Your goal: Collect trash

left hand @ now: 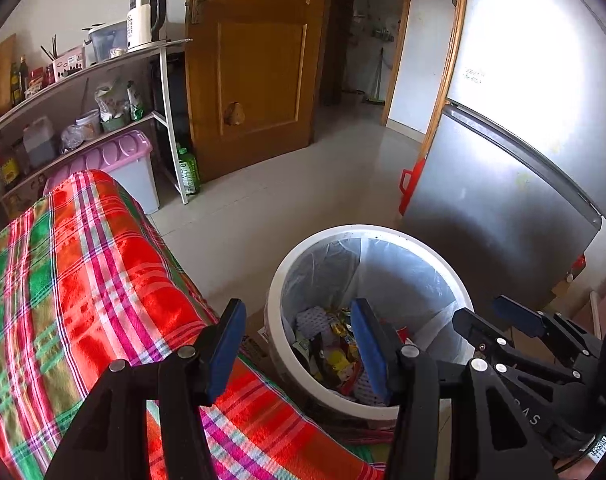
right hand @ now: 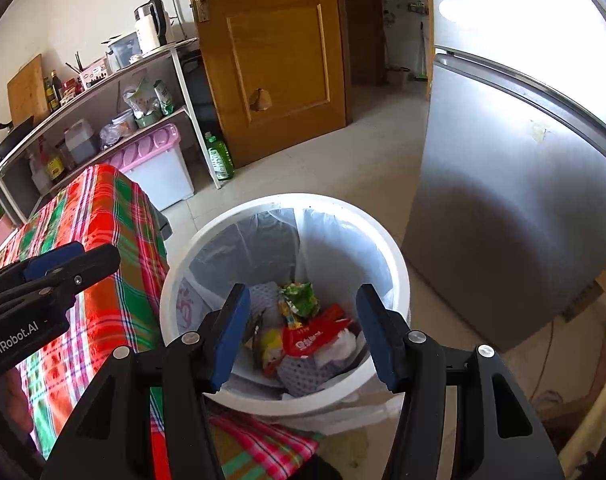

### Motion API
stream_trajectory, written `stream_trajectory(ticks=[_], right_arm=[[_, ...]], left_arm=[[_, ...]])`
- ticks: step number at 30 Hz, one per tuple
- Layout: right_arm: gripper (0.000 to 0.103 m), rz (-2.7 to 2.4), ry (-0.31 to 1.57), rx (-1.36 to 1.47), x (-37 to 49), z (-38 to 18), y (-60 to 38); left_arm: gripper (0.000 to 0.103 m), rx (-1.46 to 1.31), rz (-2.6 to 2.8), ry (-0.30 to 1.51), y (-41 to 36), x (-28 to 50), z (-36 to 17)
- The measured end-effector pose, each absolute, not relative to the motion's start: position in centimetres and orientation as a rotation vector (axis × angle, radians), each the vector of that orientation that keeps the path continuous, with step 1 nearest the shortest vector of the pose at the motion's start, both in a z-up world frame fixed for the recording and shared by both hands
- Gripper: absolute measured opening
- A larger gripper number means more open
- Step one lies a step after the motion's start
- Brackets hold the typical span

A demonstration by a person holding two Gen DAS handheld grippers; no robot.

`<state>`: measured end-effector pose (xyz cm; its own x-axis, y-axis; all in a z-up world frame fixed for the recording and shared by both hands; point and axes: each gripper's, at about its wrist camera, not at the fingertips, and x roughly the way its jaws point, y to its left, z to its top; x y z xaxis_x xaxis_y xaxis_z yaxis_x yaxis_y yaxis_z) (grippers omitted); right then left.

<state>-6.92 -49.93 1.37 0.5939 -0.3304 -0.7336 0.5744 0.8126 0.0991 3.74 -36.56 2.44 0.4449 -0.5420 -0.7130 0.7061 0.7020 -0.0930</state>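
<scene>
A white trash bin point(left hand: 455, 276) with a clear liner stands on the floor beside the table; it also shows in the right wrist view point(right hand: 395, 256). Inside lie snack wrappers point(right hand: 303, 320), white foam netting and crumpled paper; the wrappers show in the left wrist view point(left hand: 335, 352) too. My left gripper point(left hand: 299, 348) is open and empty, over the table edge and the bin's left rim. My right gripper point(right hand: 303, 336) is open and empty, directly above the bin's mouth. Each gripper appears in the other's view, the right one point(left hand: 499, 320) and the left one point(right hand: 67, 260).
A table with a red, green and pink plaid cloth point(left hand: 83, 288) lies left of the bin. A silver fridge point(right hand: 511, 208) stands to the right. A shelf with kettle, bottles and a pink-lidded box point(left hand: 131, 160) lines the back wall beside a wooden door point(left hand: 259, 64).
</scene>
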Motion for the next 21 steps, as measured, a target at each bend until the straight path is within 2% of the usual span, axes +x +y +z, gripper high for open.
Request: stream_trajectory(ticks=[21], right_arm=[[0.056,-0.55,0.768,0.341,-7.6,1.4,-48.7]], left_arm=[[0.054,0.235,-0.764,0.783,-36.0,3.0,2.5]])
